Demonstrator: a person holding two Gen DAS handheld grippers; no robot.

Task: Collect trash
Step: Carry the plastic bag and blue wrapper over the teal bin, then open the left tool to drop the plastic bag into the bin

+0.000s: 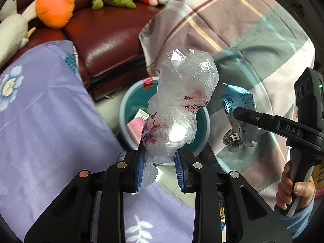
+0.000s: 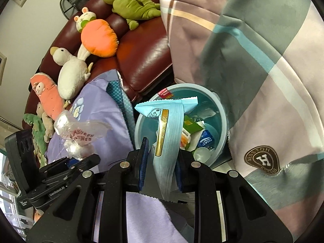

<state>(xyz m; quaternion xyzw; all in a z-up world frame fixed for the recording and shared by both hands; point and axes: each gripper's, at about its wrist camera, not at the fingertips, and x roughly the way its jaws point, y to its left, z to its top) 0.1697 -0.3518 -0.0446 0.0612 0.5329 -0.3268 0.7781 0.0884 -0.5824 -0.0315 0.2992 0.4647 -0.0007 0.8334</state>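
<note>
Plastic bag (image 1: 178, 105) pinched btwn L jaws; blue wrapper (image 2: 170, 133) btwn R jaws.

Crumpled clear plastic bag (image 1: 178, 109) w/ red print & light-blue snack wrapper (image 2: 170, 133) upright above half-full teal bin (image 2: 220, 133)

grippers 2: left gripper (image 1: 160, 167), right gripper (image 2: 160, 167) | clear plastic bag (image 1: 182, 101) 1 | blue wrapper (image 2: 170, 125) 1 | basin (image 2: 220, 121) 1 | sofa (image 2: 141, 56) 1 | blankets 2: purple (image 1: 50, 121), plaid (image 2: 263, 81)
</note>
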